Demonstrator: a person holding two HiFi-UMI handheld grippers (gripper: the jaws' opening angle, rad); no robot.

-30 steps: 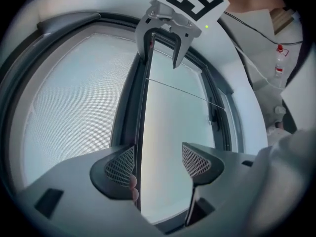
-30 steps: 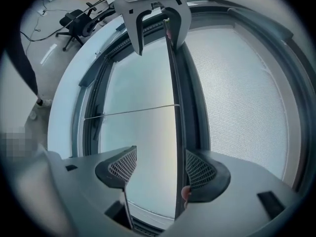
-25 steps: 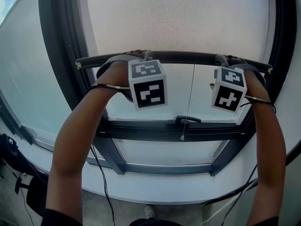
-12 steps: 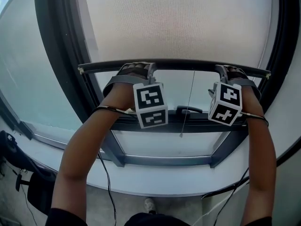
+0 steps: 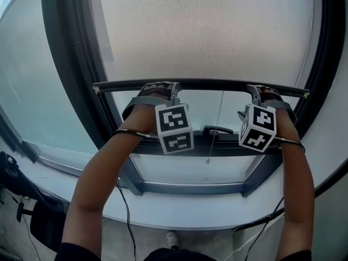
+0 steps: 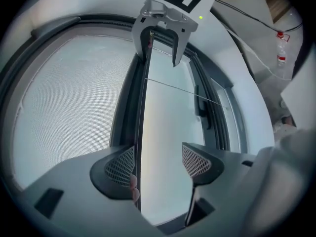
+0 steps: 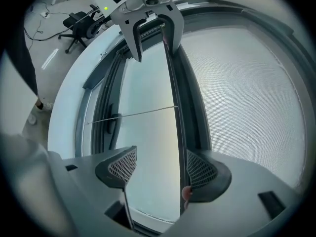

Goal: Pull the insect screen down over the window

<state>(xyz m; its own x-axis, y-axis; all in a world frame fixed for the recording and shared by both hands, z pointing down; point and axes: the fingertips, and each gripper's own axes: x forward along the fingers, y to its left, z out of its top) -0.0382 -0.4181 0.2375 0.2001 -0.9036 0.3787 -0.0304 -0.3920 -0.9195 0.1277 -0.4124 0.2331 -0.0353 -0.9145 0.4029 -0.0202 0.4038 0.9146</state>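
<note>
Pull bar (image 5: 201, 83) sits lower than a second ago, left gripper (image 6: 158, 163) and right gripper (image 7: 160, 169) hooking it jaws apart, so the insect screen (image 5: 206, 31) is closing toward 6 o'clock.

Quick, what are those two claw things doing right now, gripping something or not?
Left gripper: open, jaws apart, the screen's bottom bar against one jaw, not clamped.
Right gripper: open, the same bar against one jaw, not clamped.
</note>
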